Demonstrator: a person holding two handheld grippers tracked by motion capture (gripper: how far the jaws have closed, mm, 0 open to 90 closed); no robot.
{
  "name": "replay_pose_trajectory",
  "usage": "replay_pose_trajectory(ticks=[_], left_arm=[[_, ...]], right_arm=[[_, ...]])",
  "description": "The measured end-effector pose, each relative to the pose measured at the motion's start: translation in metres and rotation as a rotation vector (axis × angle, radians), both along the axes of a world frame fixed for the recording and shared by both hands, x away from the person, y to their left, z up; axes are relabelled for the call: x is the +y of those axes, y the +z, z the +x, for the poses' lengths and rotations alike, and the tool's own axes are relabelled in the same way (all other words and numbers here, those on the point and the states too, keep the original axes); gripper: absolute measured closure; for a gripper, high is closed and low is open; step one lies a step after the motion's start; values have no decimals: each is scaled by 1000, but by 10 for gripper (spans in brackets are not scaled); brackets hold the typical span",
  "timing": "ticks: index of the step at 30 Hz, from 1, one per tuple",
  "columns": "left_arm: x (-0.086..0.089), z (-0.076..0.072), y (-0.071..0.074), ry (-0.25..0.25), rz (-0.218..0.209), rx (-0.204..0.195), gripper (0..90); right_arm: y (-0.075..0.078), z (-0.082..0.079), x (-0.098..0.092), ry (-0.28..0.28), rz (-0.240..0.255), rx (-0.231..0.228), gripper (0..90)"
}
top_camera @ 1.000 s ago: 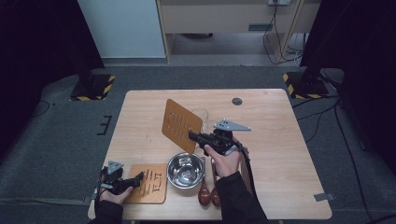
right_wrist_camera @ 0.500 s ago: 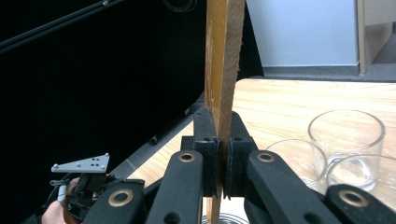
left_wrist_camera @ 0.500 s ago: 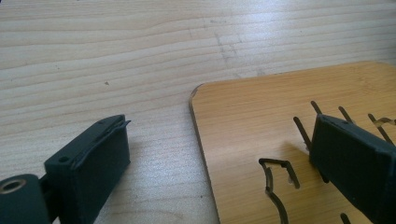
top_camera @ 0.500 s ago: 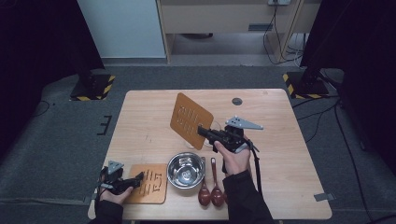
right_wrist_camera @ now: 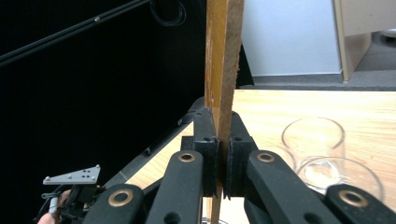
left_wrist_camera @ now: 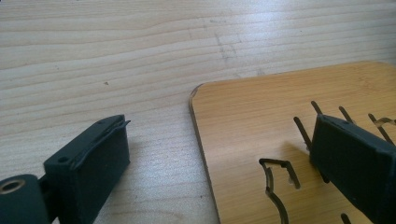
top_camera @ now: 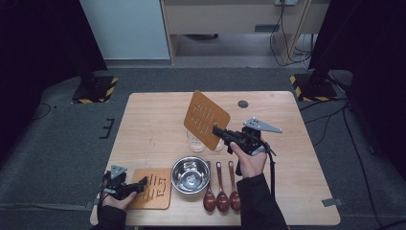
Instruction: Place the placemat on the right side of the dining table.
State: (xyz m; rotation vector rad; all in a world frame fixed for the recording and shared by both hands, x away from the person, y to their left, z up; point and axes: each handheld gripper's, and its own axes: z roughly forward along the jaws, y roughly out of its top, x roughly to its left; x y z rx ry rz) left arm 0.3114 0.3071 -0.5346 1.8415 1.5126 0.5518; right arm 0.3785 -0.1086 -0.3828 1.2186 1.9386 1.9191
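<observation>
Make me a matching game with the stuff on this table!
Things:
1. raised board
2. flat board
3. bowl
4. spoons

Places:
A. in a row right of the bowl
B. clamped in the right gripper
C. lying by the left gripper
D. between the flat board and the spoons

Pairs: 1-B, 2-C, 3-D, 4-A
</observation>
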Motion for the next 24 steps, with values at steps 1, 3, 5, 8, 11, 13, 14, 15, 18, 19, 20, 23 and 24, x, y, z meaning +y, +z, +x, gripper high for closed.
replay_pose_trajectory(ticks=[1, 3, 5, 8, 11, 13, 14, 15, 18, 19, 20, 23, 24], left_arm=[[0, 0, 0, 0, 0, 0, 40], [0, 0, 0, 0, 0, 0, 40], [0, 0, 0, 0, 0, 0, 39], [0, 0, 0, 0, 0, 0, 39], [0, 0, 0, 0, 0, 0, 39], [0, 0, 0, -1, 0, 0, 39], [0, 0, 0, -1, 0, 0, 39], [0, 0, 0, 0, 1, 0, 39], [0, 0, 0, 0, 0, 0, 39], [0, 0, 0, 0, 0, 0, 39], [0, 0, 0, -1, 0, 0, 39], [0, 0, 0, 0, 0, 0, 38], [0, 0, 0, 0, 0, 0, 38]], right_arm=[[0, 0, -2, -4, 2, -2, 870], [1, 0, -6, -15, 11, 2, 870], [1, 0, -11, -24, 14, 1, 870], [1, 1, -15, -33, 18, 0, 870], [2, 1, -21, -46, 23, -2, 870], [3, 1, -24, -54, 24, -2, 870], [3, 1, -26, -58, 25, -1, 870], [3, 1, -31, -67, 29, -2, 870], [3, 1, -38, -83, 36, 1, 870], [3, 1, -38, -83, 36, 1, 870], [3, 2, -40, -88, 39, 0, 870], [1, 2, -50, -113, 51, 2, 870], [1, 2, -50, -113, 51, 2, 870]])
